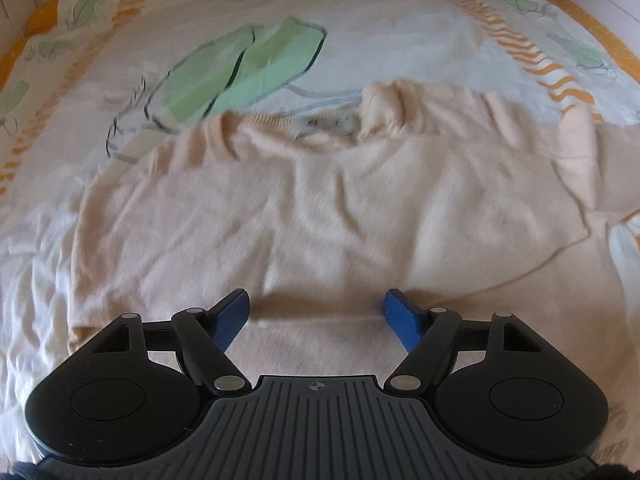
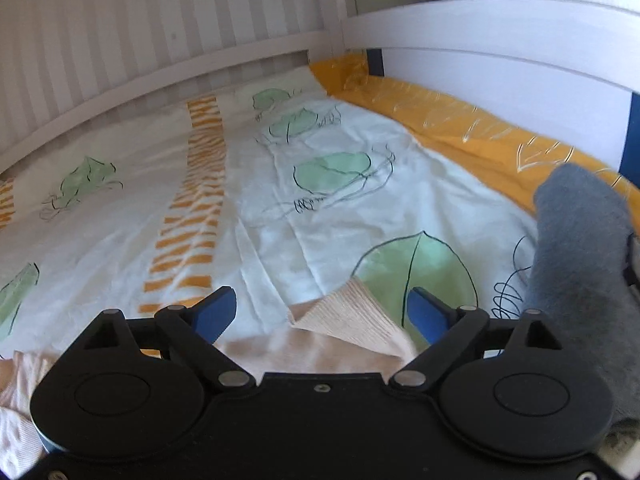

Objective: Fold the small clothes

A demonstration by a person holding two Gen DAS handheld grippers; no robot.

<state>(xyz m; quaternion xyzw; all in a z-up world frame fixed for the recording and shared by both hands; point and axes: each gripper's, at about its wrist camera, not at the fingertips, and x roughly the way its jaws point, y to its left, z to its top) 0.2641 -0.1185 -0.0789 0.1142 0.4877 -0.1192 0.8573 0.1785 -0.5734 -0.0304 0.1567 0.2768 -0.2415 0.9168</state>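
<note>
A small peach sweater (image 1: 328,208) lies spread flat on the bed, neck opening and label (image 1: 324,122) at the far side. One sleeve (image 1: 580,152) is folded up at the right. My left gripper (image 1: 318,312) hovers over the sweater's near part, open, with nothing between its blue pads (image 1: 234,316). In the right wrist view a ribbed edge of the sweater (image 2: 348,314) sticks up between the blue fingers (image 2: 430,314) of my right gripper (image 2: 322,312). That gripper is open, and the pads stand clear of the cloth on both sides.
The bed sheet (image 2: 280,208) is white with green leaves and orange stripes, and wrinkled. An orange border (image 2: 460,128) runs along the white bed rail (image 2: 480,40) at the far right. A grey fuzzy cloth (image 2: 580,264) stands close to the right gripper's right side.
</note>
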